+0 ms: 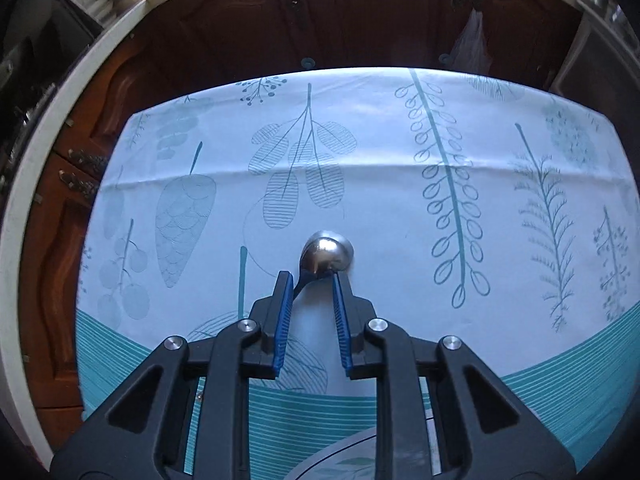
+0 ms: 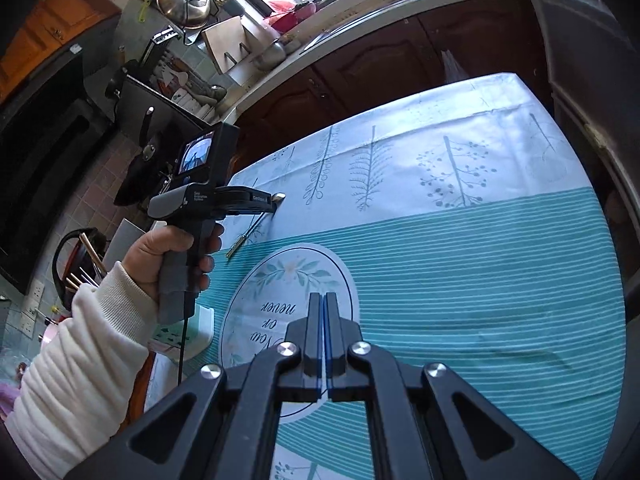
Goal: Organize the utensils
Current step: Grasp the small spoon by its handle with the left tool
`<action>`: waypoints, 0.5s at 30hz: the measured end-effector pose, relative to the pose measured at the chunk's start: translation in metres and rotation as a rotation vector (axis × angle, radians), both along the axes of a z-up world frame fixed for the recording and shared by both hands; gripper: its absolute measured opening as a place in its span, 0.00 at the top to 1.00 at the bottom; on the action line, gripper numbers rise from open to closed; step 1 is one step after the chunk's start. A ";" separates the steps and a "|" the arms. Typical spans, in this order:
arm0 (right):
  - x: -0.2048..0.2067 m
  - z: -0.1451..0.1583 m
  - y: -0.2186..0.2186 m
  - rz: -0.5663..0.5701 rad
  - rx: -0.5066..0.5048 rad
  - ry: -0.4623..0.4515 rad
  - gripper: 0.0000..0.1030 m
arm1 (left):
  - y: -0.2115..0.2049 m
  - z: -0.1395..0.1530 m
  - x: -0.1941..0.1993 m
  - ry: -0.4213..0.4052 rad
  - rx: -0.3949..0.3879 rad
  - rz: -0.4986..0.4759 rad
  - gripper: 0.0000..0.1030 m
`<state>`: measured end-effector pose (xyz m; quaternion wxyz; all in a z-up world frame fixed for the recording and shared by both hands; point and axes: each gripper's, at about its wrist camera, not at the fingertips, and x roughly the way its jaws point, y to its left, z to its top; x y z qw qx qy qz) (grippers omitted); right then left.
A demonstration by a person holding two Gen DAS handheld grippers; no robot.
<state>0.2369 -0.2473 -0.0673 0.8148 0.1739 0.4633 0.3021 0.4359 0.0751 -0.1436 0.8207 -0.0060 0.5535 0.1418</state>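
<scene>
Left gripper (image 1: 311,280): jaws clamped on the spoon's neck, just behind the bowl.
Spoon (image 1: 328,254): bowl on the leaf-patterned tablecloth (image 1: 400,200) covering the surface.
Right gripper (image 2: 324,300): jaws together, empty, above the striped cloth.

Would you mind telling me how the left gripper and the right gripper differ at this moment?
The left gripper has a gap between its blue pads, with the metal spoon at its tips; the right gripper is fully shut on nothing. The left one sits over the pale leaf-patterned part of the tablecloth, the right one over the oval printed emblem. Both are black with blue pads.
</scene>
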 end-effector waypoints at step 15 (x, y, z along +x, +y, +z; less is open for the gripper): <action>0.008 -0.013 -0.009 -0.038 0.038 0.060 0.99 | -0.023 0.002 -0.016 0.116 -0.119 0.044 0.99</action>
